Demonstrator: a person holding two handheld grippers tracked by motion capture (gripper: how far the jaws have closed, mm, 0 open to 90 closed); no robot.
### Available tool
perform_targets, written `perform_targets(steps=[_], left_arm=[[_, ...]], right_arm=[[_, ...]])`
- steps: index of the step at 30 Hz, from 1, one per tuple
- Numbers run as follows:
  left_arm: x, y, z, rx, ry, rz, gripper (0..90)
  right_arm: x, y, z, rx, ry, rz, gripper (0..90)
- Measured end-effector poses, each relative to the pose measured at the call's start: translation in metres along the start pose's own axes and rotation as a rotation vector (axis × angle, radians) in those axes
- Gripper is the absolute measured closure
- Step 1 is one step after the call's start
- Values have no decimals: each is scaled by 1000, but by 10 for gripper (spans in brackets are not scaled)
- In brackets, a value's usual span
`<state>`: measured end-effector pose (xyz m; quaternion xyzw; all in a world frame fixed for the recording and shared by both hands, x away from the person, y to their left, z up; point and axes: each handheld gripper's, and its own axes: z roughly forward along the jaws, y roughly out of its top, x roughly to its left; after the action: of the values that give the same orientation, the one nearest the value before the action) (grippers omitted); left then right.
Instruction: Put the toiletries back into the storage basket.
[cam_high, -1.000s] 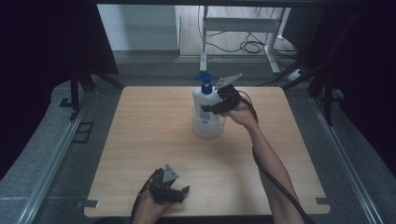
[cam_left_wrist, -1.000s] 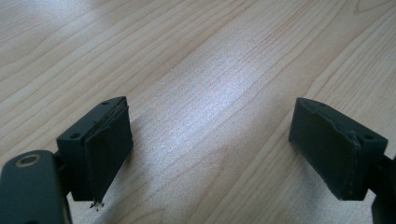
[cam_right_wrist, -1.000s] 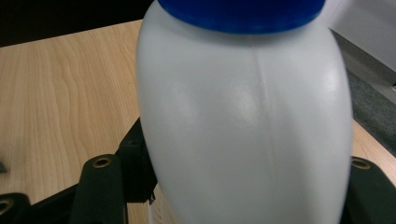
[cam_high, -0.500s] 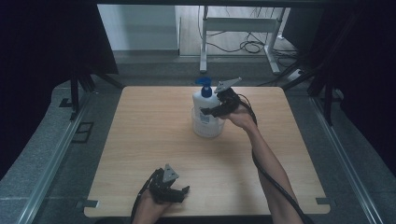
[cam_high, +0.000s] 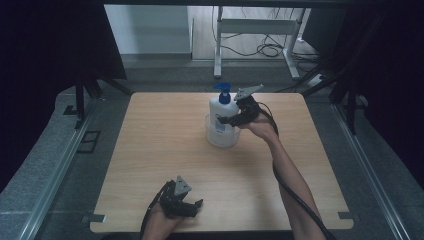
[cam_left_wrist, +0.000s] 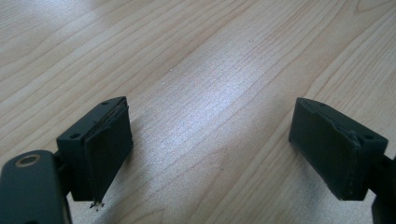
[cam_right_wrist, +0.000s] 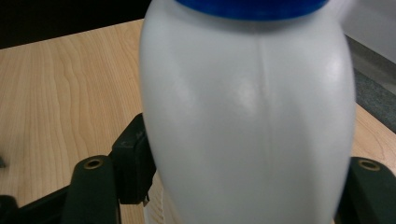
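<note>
Bottle (cam_high: 220, 112), white with a blue pump top, is standing upright in a clear cup (cam_high: 222, 136) at the far middle of the table (cam_high: 150, 150). I am keeping my right gripper (cam_high: 231, 120) around its body; the jaws have just been easing open, and I cannot tell whether the pads are touching it. My left gripper (cam_high: 189, 205) is resting wide and empty at the near edge. Risk: bumping the top-heavy bottle on withdrawal, tipping bottle and cup. Pale wood table; grey floor, dark curtains surrounding.
</note>
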<state>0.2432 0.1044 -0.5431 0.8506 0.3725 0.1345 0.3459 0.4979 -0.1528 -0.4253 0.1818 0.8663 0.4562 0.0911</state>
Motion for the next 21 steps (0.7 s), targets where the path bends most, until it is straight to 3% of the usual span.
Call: perform_targets(steps=[10,15,21], left_arm=[[0,0,0,1,0,1,128],[0,0,0,1,0,1,128],[0,0,0,1,1,1,128]], right_arm=[[1,0,-4,-21,-29,-1,240],[1,0,-8,-38,-60,1,151],[2,0,-14,-52,-74,10,125]])
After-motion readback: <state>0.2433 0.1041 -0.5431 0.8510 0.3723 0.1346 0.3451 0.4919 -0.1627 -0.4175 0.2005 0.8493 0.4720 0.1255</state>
